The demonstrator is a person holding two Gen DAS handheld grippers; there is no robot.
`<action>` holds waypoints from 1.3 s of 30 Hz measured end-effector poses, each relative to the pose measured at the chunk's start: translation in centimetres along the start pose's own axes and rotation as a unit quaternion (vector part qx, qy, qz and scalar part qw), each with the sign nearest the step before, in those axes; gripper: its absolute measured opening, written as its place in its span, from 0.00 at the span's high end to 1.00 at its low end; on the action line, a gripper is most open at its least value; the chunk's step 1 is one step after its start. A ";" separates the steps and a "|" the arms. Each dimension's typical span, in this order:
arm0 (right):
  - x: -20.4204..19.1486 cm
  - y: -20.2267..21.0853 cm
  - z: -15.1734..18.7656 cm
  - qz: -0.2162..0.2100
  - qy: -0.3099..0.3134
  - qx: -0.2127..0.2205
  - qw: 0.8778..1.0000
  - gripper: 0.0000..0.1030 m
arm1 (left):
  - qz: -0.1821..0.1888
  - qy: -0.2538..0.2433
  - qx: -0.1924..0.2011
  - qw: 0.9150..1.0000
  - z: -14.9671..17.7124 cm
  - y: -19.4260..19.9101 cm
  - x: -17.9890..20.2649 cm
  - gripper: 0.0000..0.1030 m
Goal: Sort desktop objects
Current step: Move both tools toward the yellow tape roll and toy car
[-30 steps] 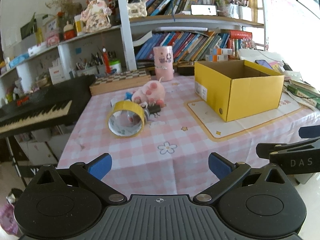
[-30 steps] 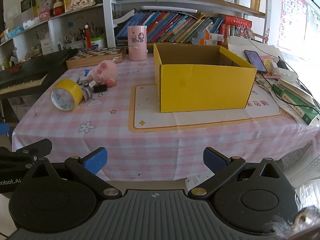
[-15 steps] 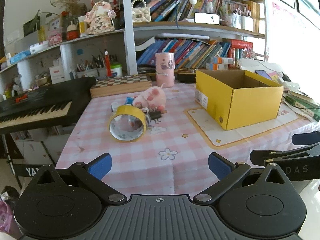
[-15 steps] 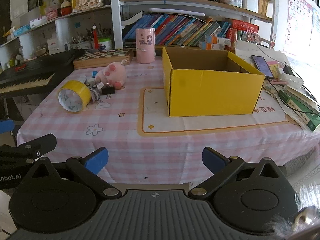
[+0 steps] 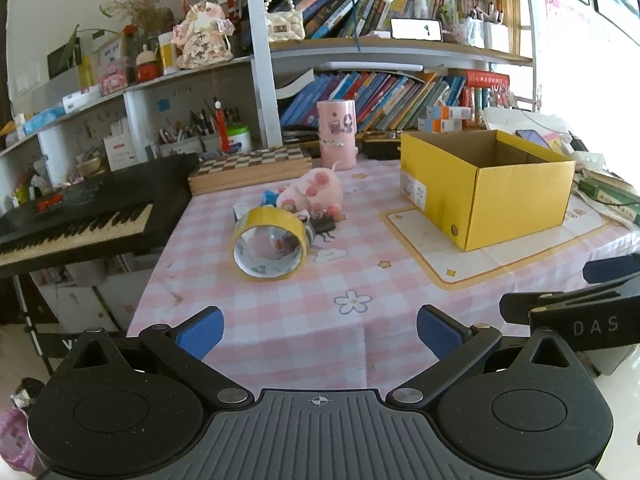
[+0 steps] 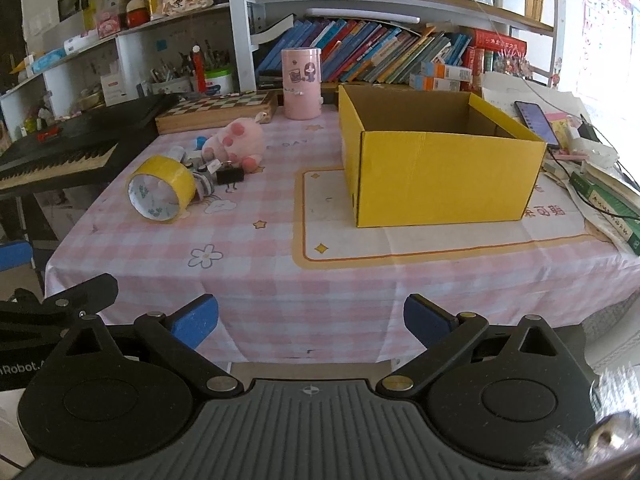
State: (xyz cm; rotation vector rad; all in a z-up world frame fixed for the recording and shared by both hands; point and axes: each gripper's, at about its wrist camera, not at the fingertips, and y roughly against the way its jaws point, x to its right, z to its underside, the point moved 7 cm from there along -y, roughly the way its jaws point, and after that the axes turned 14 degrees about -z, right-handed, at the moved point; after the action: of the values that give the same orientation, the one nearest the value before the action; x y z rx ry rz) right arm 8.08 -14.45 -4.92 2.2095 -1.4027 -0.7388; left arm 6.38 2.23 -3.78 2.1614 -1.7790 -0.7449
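**Approach phase: both grippers closing on the table, nothing picked**

While both grippers hang spread and empty short of the table edge, the view has pulled in over the last second: the left gripper (image 5: 318, 326) now looks closer at the clutter, the right gripper (image 6: 310, 318) closer at the yellow box (image 6: 440, 176). Jaws wide apart on both, nothing between the blue pads. That reads as an approach only, with no sorting done yet.

Yellow tape roll (image 5: 270, 244) stands on edge, well left of the yellow box, nearest the left gripper. Pink plush pig (image 5: 314, 194) lies just behind the roll, also left of the box. Black binder clip (image 6: 229, 176) and small bits sit touching or just beside the roll and pig; too small to name further. Pink cylinder tin (image 6: 301, 83) stands behind the box's left corner.

The box is open-topped and the visible interior looks empty; the floor is partly hidden by the near wall. Likely the drop target.
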 end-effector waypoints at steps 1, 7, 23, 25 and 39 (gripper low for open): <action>-0.1 -0.1 -0.1 -0.002 0.002 0.000 1.000 0.02 | -0.002 -0.001 -0.003 1.000 0.1 -0.1 -0.2 0.00; -1.0 -0.6 -0.5 -0.013 0.014 -0.002 1.000 0.02 | -0.013 0.008 -0.019 1.000 0.3 -0.4 -1.2 0.00; -2.5 -1.8 -0.9 -0.036 0.052 -0.015 0.998 0.13 | -0.054 0.048 -0.053 0.996 1.1 -1.6 -3.3 0.00; -2.5 -2.0 -1.0 -0.037 0.050 -0.015 0.998 0.13 | -0.054 0.047 -0.054 0.996 1.0 -1.8 -3.2 0.00; -2.9 -6.3 -4.4 -0.070 0.076 -0.030 0.994 0.17 | -0.091 0.063 -0.085 0.990 0.5 -5.0 -4.2 0.00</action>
State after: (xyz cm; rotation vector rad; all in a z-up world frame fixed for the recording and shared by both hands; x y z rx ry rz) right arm 14.14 -8.94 -4.72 2.2816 -1.1484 -0.6360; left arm 9.76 7.47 -5.69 2.2219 -1.4168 -0.7518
